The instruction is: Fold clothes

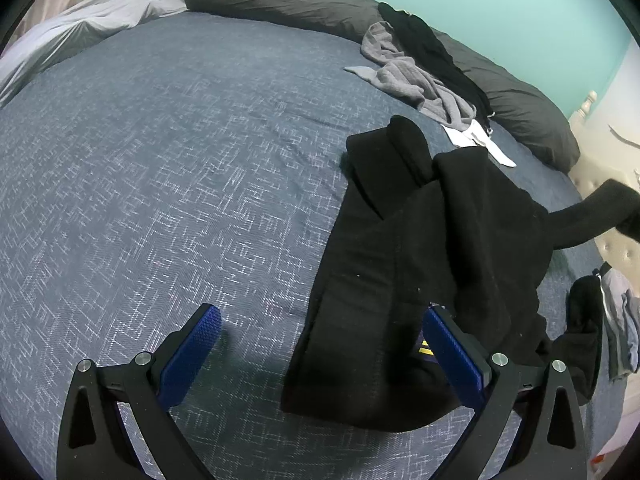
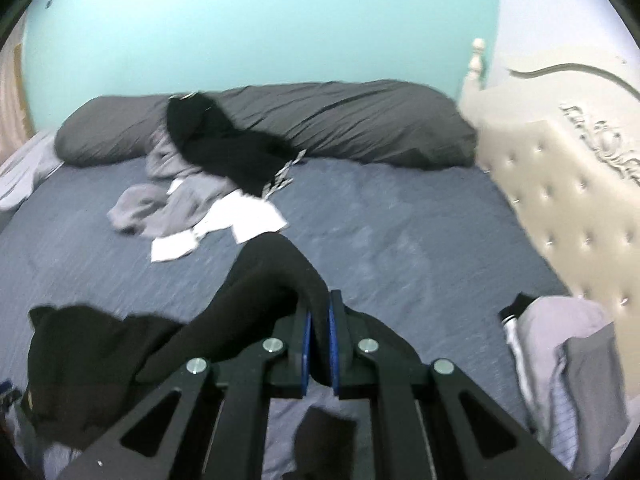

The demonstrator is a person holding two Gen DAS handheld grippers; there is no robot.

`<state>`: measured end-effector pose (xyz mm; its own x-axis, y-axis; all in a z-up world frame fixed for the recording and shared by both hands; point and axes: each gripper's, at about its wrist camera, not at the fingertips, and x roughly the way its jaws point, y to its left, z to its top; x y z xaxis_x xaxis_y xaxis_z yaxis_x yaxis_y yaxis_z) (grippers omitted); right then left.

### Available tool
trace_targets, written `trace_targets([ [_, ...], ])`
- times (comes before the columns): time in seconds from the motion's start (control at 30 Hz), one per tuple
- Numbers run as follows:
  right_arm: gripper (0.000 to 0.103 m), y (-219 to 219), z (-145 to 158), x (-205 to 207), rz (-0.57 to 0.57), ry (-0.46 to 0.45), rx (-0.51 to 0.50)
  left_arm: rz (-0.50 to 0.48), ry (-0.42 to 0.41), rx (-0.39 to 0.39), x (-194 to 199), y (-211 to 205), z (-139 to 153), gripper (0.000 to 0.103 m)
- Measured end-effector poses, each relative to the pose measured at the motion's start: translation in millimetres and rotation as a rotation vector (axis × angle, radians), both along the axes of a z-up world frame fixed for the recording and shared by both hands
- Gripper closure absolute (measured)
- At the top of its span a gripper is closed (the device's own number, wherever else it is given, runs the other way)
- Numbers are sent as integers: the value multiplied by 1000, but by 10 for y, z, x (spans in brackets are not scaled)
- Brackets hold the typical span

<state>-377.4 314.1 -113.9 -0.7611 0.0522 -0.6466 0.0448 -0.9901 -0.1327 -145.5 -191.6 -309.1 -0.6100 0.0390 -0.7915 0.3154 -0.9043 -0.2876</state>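
Black garment point(image 1: 420, 264) on blue bedspread point(image 1: 160, 180), teal wall point(image 2: 260, 20)

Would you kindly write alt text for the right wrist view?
The right tool is shut on a sleeve of a black top and lifts it over a blue bedspread. Behind lie a heap of grey, black and white clothes and a long dark pillow.

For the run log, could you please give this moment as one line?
left gripper: open, over black sweatshirt | right gripper: shut on sweatshirt sleeve, lifted | unfolded pile by pillow
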Motion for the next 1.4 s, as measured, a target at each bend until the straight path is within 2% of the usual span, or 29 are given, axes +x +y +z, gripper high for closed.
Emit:
trace_targets([
  [0.13,96,264,127,-186,-86,3,30,-2,-1,-8,-9,-6,-8,0],
  [0.23,96,505,19,-273,-160,-26,45,6,-5,-13,-14,-33,-19,0],
  [0.37,96,740,-409,-337,-214,-105,85,15,-8,-15,-19,-51,-26,0],
  [0.5,96,805,-917,-357,-204,-198,55,22,-9,-12,-42,-64,-37,0],
  [0.67,94,864,-1311,-290,-221,-276,29,30,-16,-12,-54,-85,-55,0],
  [0.97,89,944,-1321,-4,-285,-275,3,37,3,-9,57,-152,8,0],
  [1.17,88,961,-1277,279,-277,-273,-51,34,11,-2,169,-194,44,0],
  [1.23,83,911,-1287,383,-231,-271,-111,34,14,0,207,-209,57,0],
  [1.3,71,842,-1316,485,-175,-275,-168,33,17,2,246,-225,70,0],
  [1.4,57,739,-1447,617,-111,-320,-195,28,18,3,306,-215,73,0],
])
